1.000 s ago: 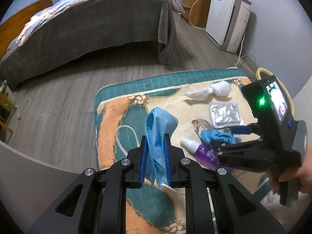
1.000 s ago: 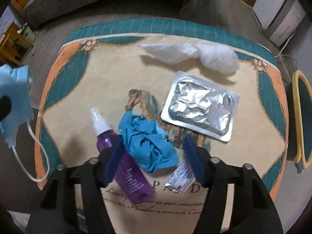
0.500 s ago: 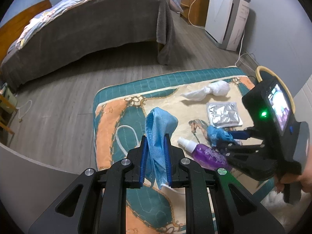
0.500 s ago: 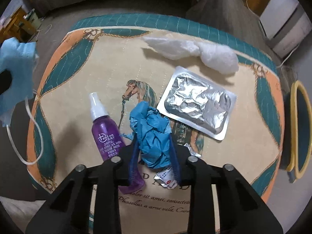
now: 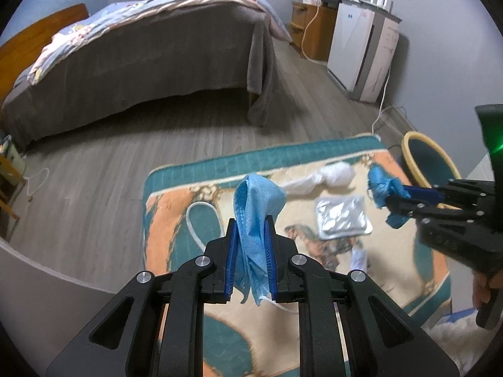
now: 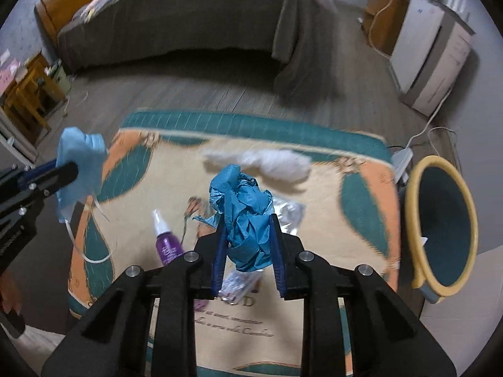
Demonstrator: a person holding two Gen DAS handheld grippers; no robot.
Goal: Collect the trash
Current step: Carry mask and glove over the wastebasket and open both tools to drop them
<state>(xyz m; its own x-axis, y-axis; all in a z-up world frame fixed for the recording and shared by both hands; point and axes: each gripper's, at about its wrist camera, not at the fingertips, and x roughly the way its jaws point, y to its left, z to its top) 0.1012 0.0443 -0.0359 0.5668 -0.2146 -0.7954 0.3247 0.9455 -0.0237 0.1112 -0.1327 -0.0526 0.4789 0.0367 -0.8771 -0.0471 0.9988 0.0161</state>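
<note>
- Far left of the right gripper, the left gripper (image 5: 251, 251) is clamped tight on a light blue mask (image 5: 256, 220); the pads pinch the fabric and the mask's top flops over above the fingertips.
- A white ear loop (image 5: 201, 220) hangs from the mask, off to the left gripper's left, over the rug (image 5: 163, 220).
- Below and ahead of both grippers lies the rug, teal and orange with a horse print, spread on the wood floor (image 5: 110, 163).
- Just left of the right gripper's fingers, a purple spray bottle (image 6: 168, 242) lies on the rug.
- Centre now: the right gripper (image 6: 247, 245) has just been closing and its pads squeeze a crumpled blue glove (image 6: 246, 213), which is clear of the rug.
- The glove bulges out above the fingertips, wadded into a ball.
- Straight under the right gripper's fingers, a small clear wrapper (image 6: 239, 281) rests on the rug.
- Just right of the glove, a silver foil pack (image 6: 289, 215) peeks out flat on the rug.
- Beyond the glove, a white wad (image 6: 270, 161) of tissue or plastic lies near the rug's far edge.
- Far right of the right gripper, off the rug, stands a yellow-rimmed teal bin (image 6: 440, 220), mouth open toward the camera.
- Behind everything, a bed (image 5: 141, 62) with a grey cover fills the far side.
</note>
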